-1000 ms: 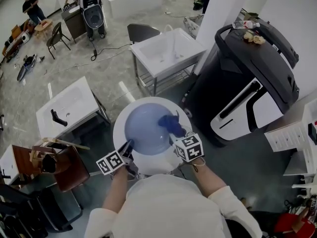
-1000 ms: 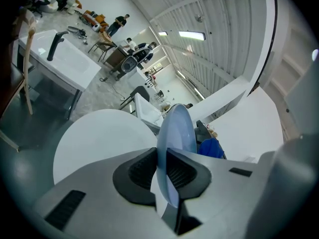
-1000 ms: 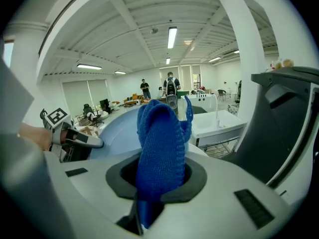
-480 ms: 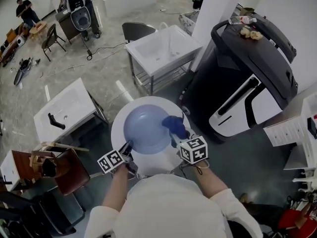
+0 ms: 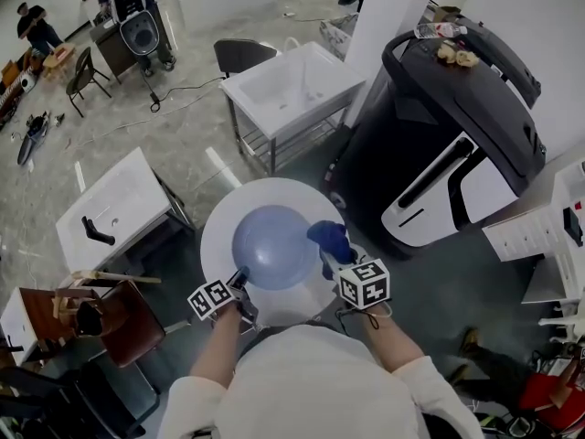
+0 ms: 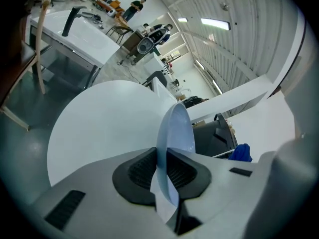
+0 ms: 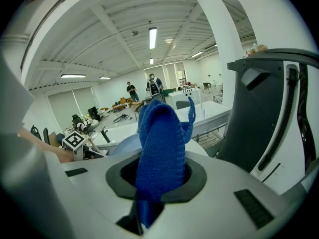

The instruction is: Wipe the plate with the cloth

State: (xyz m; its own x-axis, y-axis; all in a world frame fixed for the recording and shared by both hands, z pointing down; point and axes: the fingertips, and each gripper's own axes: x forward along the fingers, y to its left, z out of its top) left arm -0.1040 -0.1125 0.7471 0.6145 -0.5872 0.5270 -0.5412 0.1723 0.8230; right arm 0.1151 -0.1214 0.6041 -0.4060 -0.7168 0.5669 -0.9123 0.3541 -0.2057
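Observation:
A pale blue plate [image 5: 272, 246] lies low over the round white table [image 5: 219, 218]. My left gripper [image 5: 239, 283] is shut on the plate's near rim; in the left gripper view the plate [image 6: 174, 133] stands edge-on between the black pads. My right gripper [image 5: 331, 262] is shut on a blue knitted cloth [image 5: 330, 240], which hangs just off the plate's right edge. In the right gripper view the cloth [image 7: 160, 148] bulges up from the jaws, with the plate [image 7: 124, 144] behind it at the left.
A big black and white machine [image 5: 448, 144] stands close on the right. White sink units [image 5: 291, 85] [image 5: 114, 207] stand beyond and left of the table. A wooden chair [image 5: 87, 309] is at lower left. People stand far back in the hall.
The plate has sunk toward the table in my left gripper. The cloth has slid from over the plate's right part to just past its right edge.

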